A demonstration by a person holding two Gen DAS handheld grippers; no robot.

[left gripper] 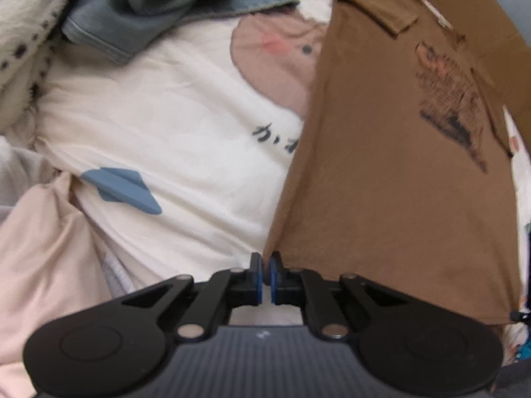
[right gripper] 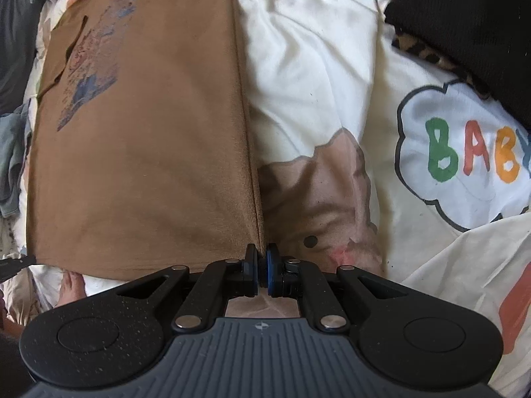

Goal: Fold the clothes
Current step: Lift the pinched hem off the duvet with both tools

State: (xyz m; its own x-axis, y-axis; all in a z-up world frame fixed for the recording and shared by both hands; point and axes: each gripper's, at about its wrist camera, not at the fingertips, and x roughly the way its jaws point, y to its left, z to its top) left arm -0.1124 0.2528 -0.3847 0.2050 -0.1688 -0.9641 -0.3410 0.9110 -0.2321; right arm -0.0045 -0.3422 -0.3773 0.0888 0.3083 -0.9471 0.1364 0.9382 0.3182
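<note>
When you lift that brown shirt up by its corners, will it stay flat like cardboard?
Probably not. The brown shirt looks like thin, soft cloth, so its middle would likely sag. Already folded narrow, it may flop open. Both grippers, left and right, pinch its bottom corners, so it seems light.

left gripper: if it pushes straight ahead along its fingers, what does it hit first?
Probably the brown shirt: the left gripper is shut at its bottom corner. Right behind it lies the printed bedsheet. Depth unclear.
</note>
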